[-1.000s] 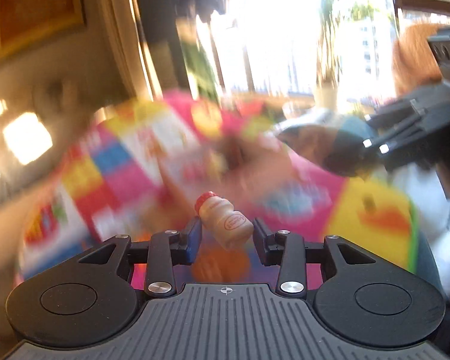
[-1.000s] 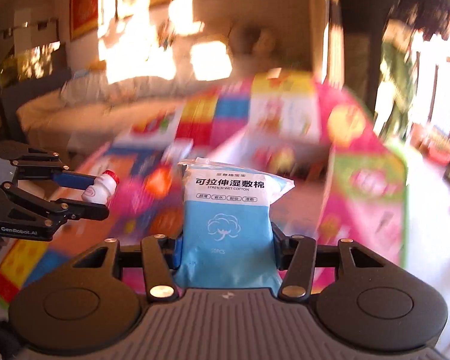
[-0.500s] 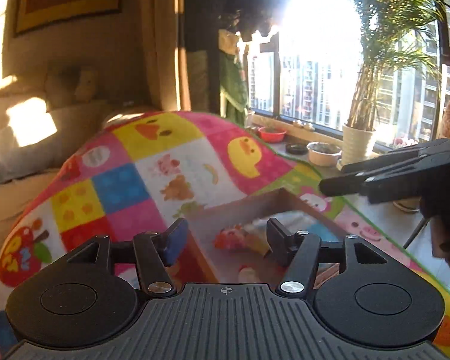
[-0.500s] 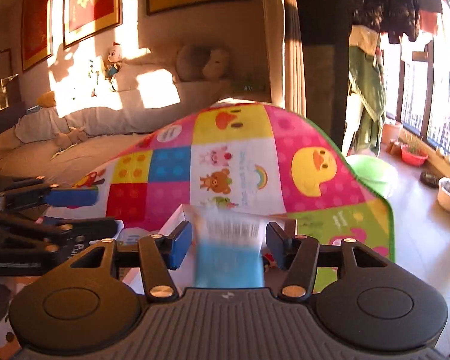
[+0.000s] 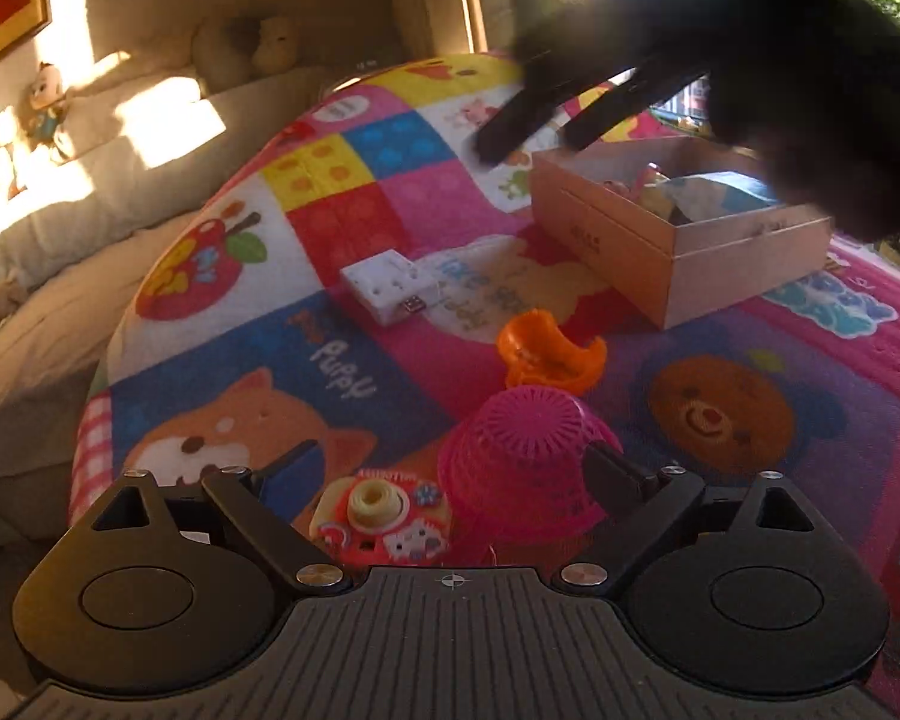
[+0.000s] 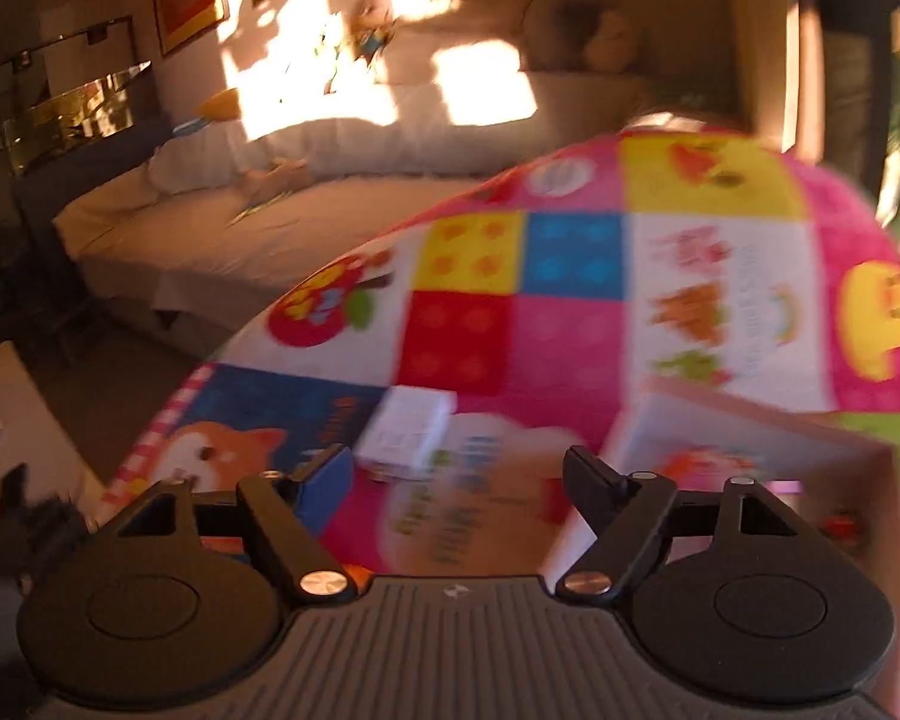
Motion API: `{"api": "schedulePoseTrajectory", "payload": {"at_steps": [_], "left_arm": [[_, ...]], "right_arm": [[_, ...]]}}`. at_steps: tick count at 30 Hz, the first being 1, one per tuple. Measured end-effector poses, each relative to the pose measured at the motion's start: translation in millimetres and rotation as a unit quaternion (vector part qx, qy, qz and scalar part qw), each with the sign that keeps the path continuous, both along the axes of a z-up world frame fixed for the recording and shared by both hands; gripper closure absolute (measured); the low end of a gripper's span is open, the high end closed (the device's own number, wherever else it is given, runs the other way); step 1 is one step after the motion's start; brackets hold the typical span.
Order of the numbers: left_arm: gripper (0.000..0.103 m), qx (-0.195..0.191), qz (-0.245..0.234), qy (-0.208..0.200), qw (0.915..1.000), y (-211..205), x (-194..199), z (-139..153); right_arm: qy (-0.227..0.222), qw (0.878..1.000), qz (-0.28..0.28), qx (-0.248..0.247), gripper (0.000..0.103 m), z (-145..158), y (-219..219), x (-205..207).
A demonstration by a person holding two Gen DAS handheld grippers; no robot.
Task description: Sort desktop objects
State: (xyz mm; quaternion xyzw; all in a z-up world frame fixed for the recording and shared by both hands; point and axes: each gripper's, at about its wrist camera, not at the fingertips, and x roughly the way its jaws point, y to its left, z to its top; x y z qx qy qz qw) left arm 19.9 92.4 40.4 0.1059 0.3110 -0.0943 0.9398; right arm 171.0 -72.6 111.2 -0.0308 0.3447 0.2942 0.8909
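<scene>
My left gripper hangs low over the colourful play mat, its jaws opening wide. Under it on the mat lie an upturned pink basket and a red toy camera; the pads press on neither. Beyond them are an orange plastic piece and a white socket block. The cardboard box at the right holds a blue wet-wipe pack and small toys. My right gripper, jaws opening and empty, is over the mat left of the box, near the white block.
The right gripper is a dark blur across the top of the left wrist view, above the box's far corner. A beige sofa with plush toys runs behind and left of the mat. The mat's edge drops off at the left.
The left gripper let go of the small red-capped bottle and the right let go of the wipe pack over the box. Both have opened and swung away left, the left one dropping lower.
</scene>
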Motion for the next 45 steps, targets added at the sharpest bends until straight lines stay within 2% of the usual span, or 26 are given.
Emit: {"api": "schedulePoseTrajectory", "payload": {"at_steps": [3, 6, 8, 9, 10, 11, 13, 14, 17, 20, 24, 26, 29, 30, 32, 33, 37, 39, 42, 45], "left_arm": [[0.006, -0.027, 0.007, -0.005, 0.9996, 12.4, -6.8, 4.4], [0.005, -0.057, 0.004, 0.006, 0.9984, 20.8, -13.3, 4.9], [0.004, -0.058, 0.0, 0.007, 0.9983, 21.0, -20.6, 2.4], [0.004, -0.057, -0.002, 0.008, 0.9984, 20.6, -23.4, 1.1], [0.004, -0.055, -0.003, 0.009, 0.9984, 20.2, -25.7, 0.0], [0.004, -0.054, -0.004, 0.011, 0.9985, 19.9, -27.4, -1.0], [0.004, -0.053, -0.001, 0.015, 0.9985, 19.3, -29.0, -2.7], [0.004, -0.052, 0.001, 0.016, 0.9985, 18.9, -29.3, -3.7], [0.004, -0.049, 0.014, 0.01, 0.9986, 15.2, -32.4, -2.8], [0.004, -0.062, 0.001, -0.005, 0.9981, 11.2, -38.6, 3.4], [0.004, -0.052, -0.014, -0.023, 0.9983, -3.5, -31.4, 4.4], [0.004, -0.037, -0.02, -0.024, 0.9989, -14.0, -18.5, 0.2], [0.007, 0.0, -0.018, -0.005, 0.9998, -30.6, 5.7, -10.9], [0.009, 0.013, -0.023, 0.003, 0.9996, -36.2, 12.2, -15.1], [0.022, 0.034, -0.025, 0.022, 0.9989, -44.2, 22.3, -23.3], [0.023, 0.033, -0.024, 0.025, 0.9988, -45.5, 24.7, -24.6], [0.024, 0.012, -0.016, 0.031, 0.9993, -45.3, 27.3, -7.4], [0.024, -0.012, -0.017, 0.01, 0.9997, -45.0, 22.1, 18.1], [0.024, -0.09, -0.009, -0.022, 0.9957, -35.7, 16.2, 62.7], [0.024, -0.167, -0.005, -0.042, 0.9851, -27.8, 12.6, 94.9]], "right_arm": [[0.061, 0.998, -0.003, -0.015, 0.025, -25.9, 53.0, 39.4], [0.08, 0.995, -0.04, -0.05, 0.025, -55.9, 92.3, 74.7], [0.108, 0.991, -0.053, -0.05, 0.026, -72.8, 99.3, 90.8], [0.116, 0.991, -0.054, -0.049, 0.029, -79.2, 101.6, 93.1], [0.121, 0.99, -0.047, -0.058, 0.037, -84.1, 105.5, 93.1], [0.098, 0.991, -0.043, -0.074, 0.051, -84.4, 109.1, 85.9], [0.072, 0.991, -0.01, -0.112, 0.055, -83.3, 115.7, 68.8], [0.071, 0.991, 0.001, -0.11, 0.055, -80.6, 113.8, 60.9], [0.082, 0.995, 0.016, -0.06, 0.056, -58.4, 88.8, 35.1], [0.065, 0.998, 0.026, -0.004, 0.056, -27.7, 46.6, -2.5], [0.029, 0.999, 0.022, 0.015, 0.056, -5.7, -16.9, -62.8], [0.019, 1.0, 0.019, 0.012, 0.056, -6.3, -44.4, -90.6], [0.032, 0.999, 0.003, -0.004, 0.056, -20.8, -74.7, -118.2], [0.036, 0.999, 0.003, -0.012, 0.056, -28.1, -81.8, -126.0], [0.036, 0.999, -0.004, -0.013, 0.054, -40.3, -94.6, -140.9], [0.032, 0.999, -0.009, -0.013, 0.052, -45.3, -99.0, -146.7], [-0.014, 0.999, -0.026, -0.02, 0.032, -62.1, -109.9, -167.7], [-0.022, 0.999, -0.032, -0.021, 0.03, -71.9, -113.2, -173.1], [-0.012, 0.999, -0.035, -0.018, 0.026, -83.6, -114.4, -173.0], [0.0, 0.999, -0.041, -0.018, 0.022, -93.6, -116.4, -175.5]]}}
